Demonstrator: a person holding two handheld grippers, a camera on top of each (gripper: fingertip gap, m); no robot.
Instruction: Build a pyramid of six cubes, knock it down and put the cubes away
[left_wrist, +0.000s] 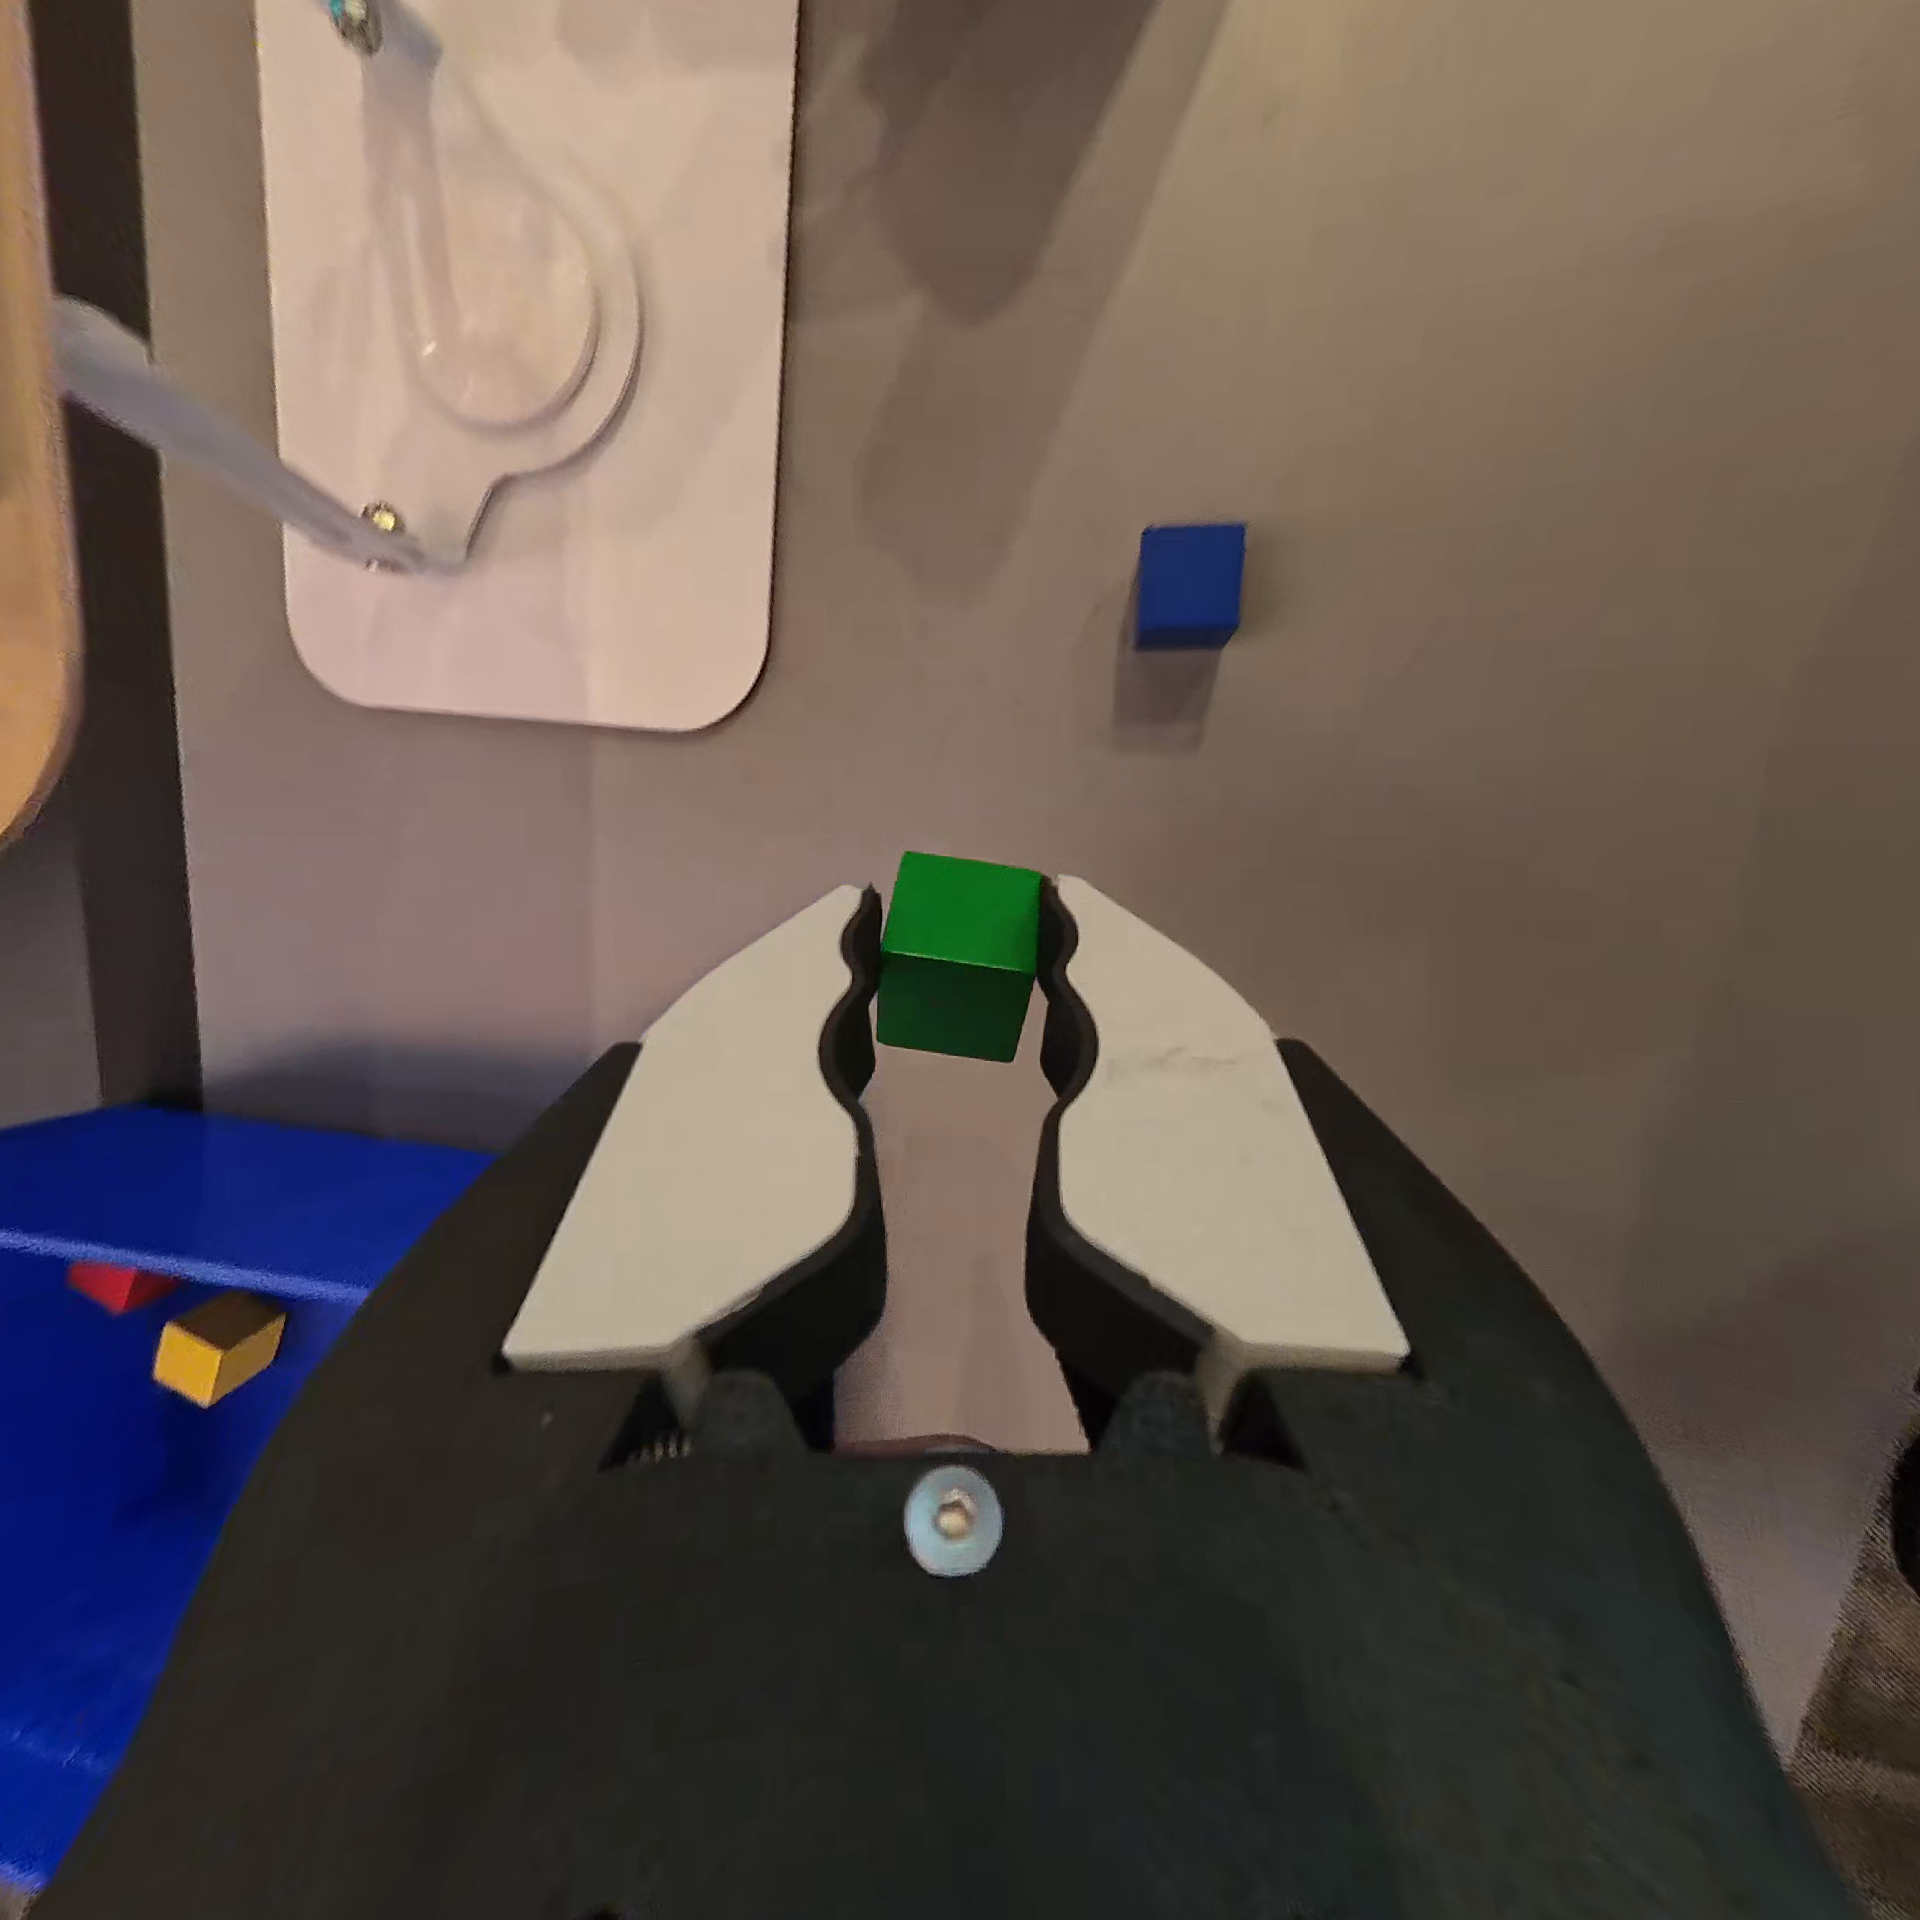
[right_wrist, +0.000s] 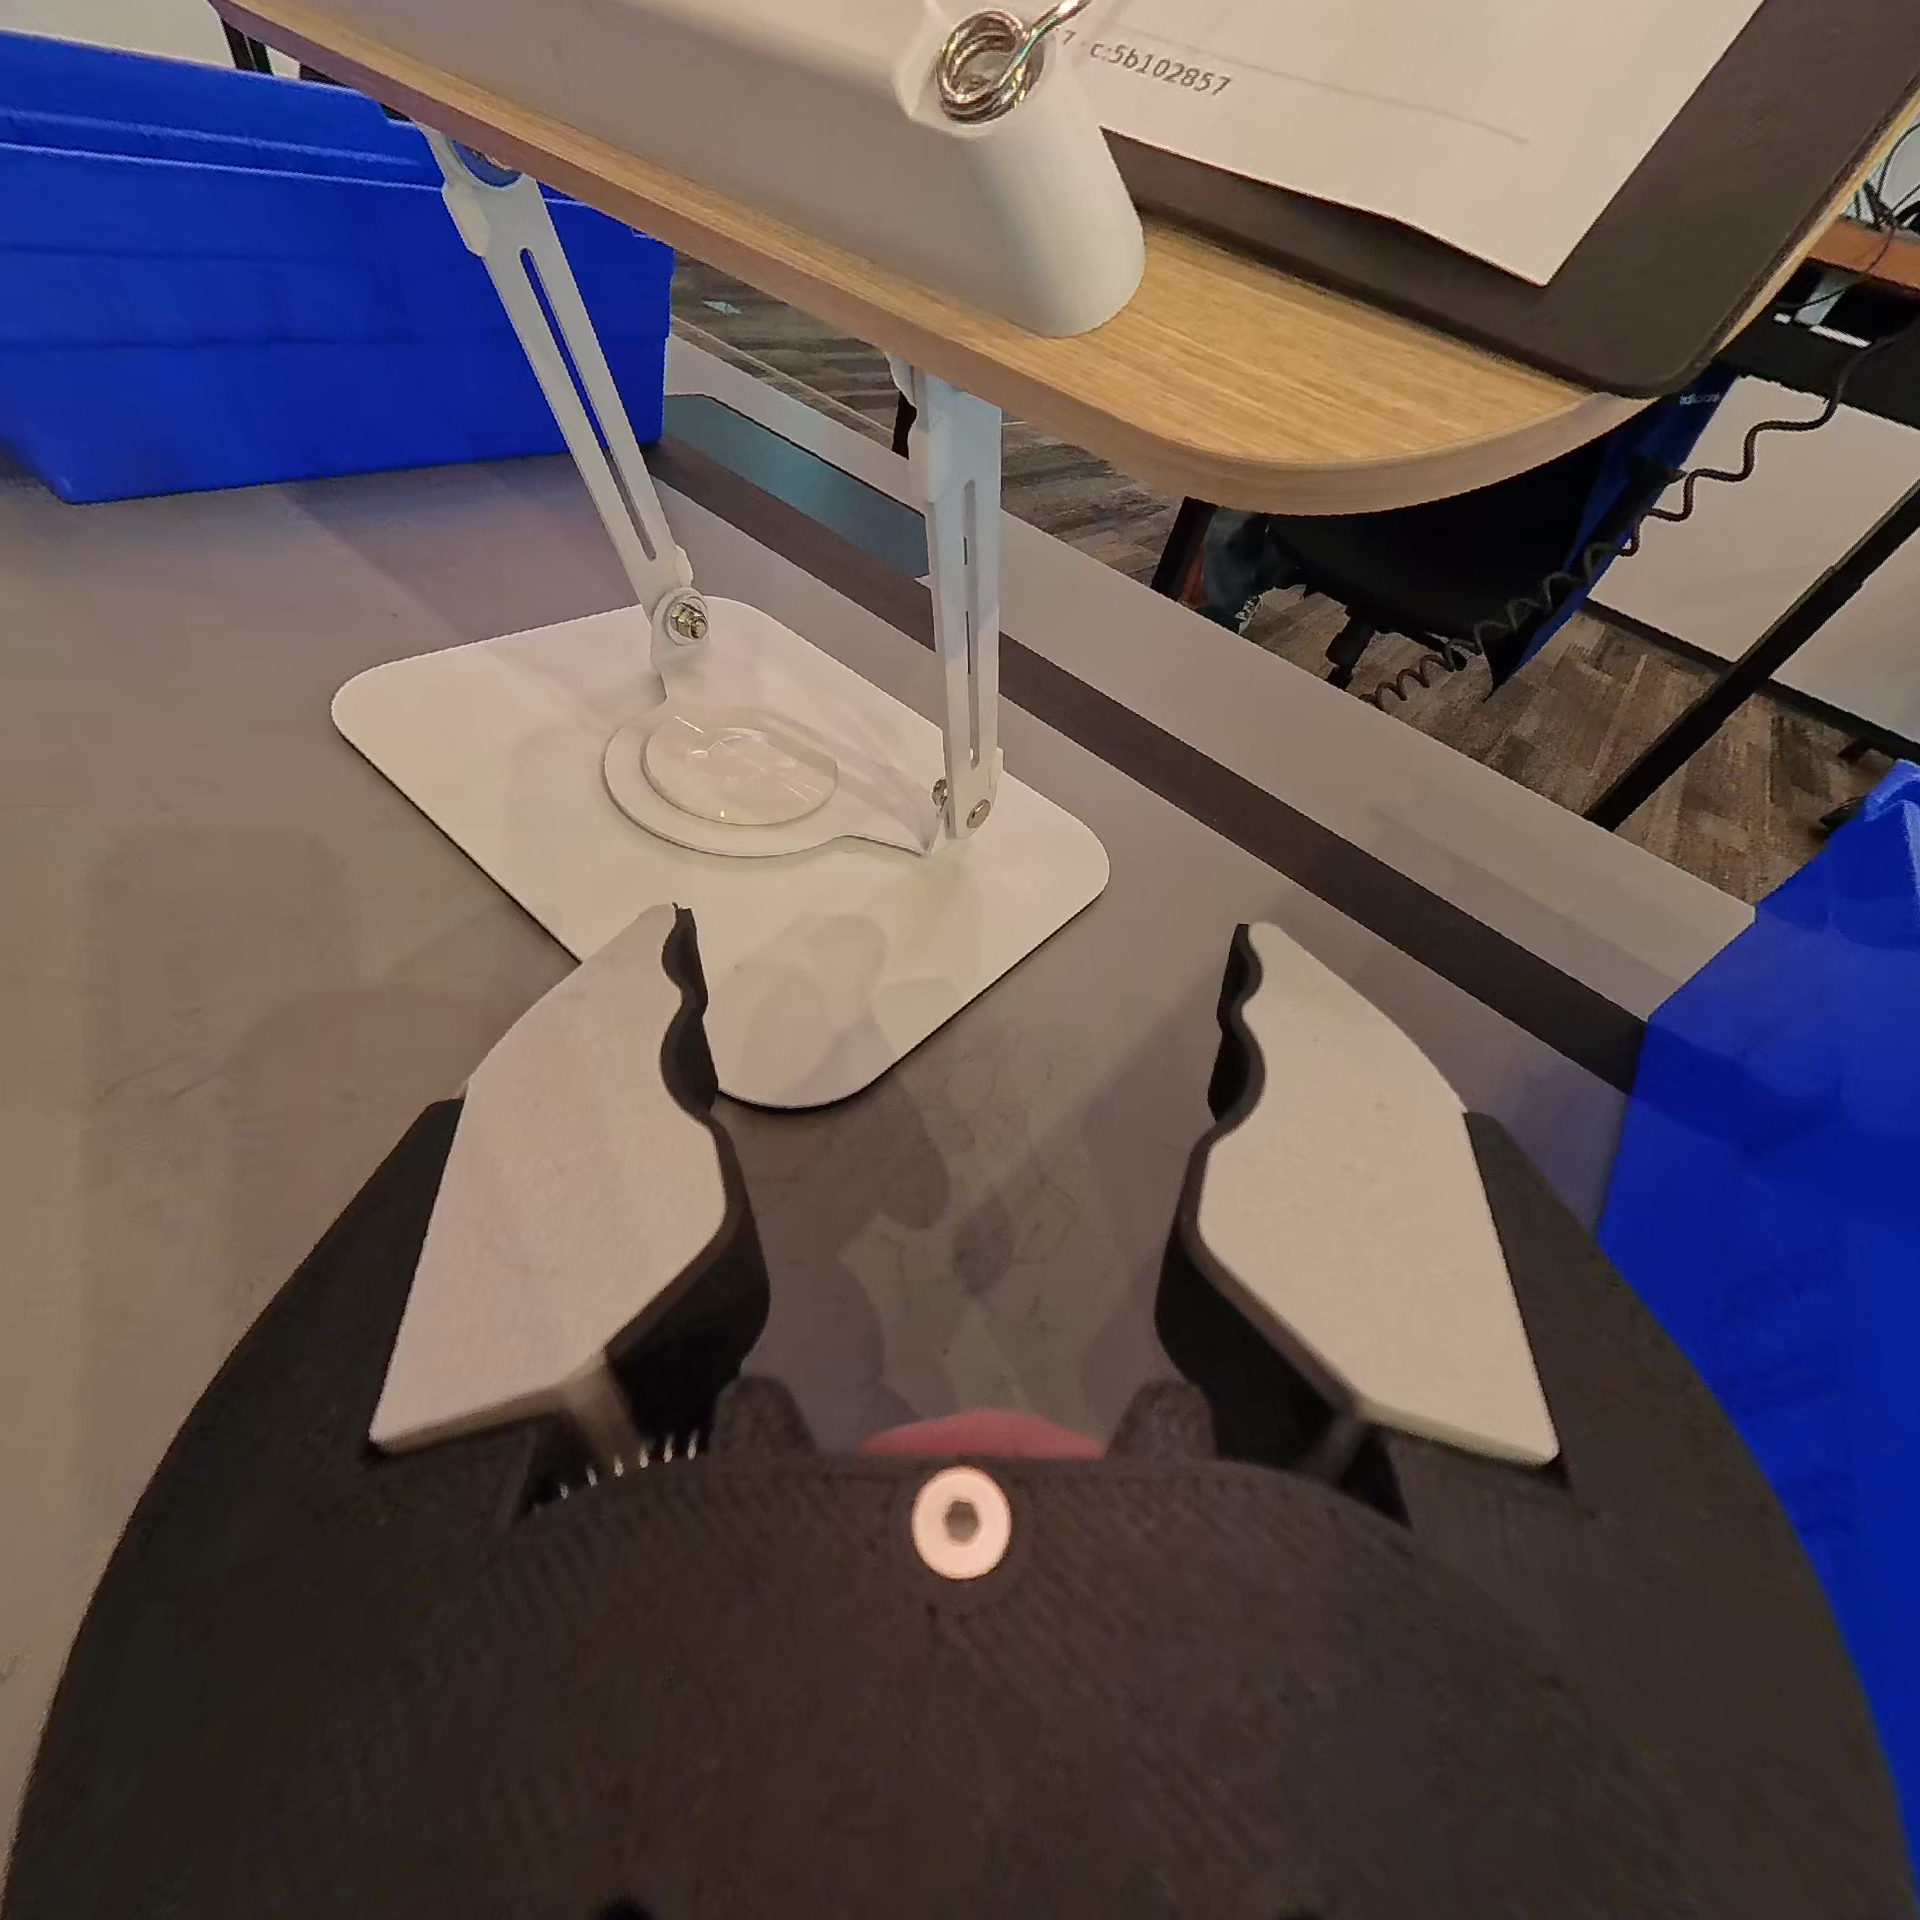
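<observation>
Left gripper (left_wrist: 958, 935), viewed along its fingers: the jaws are closed on a green cube (left_wrist: 958, 956), clamped by two opposite flat faces near the fingertips and carried clear of the grey bench (left_wrist: 1455, 416). Taking the white stand base (left_wrist: 530, 364) as landmark, the green cube hangs below and to its right in the left wrist view; a blue cube (left_wrist: 1190, 585) rests on the bench farther right of the base, well apart. Below and left of the base, a blue bin (left_wrist: 156, 1455) holds a yellow cube (left_wrist: 218, 1348) and a red cube (left_wrist: 120, 1286), the latter partly hidden by the rim.

The cubes appear rigid, small and light, with smooth painted faces that may slip. A grip square across parallel faces, centred, seems soundest; a corner hold would probably twist.

Right gripper (right_wrist: 961, 966): jaws spread wide and empty, hovering just in front of the stand base (right_wrist: 717, 790).
</observation>
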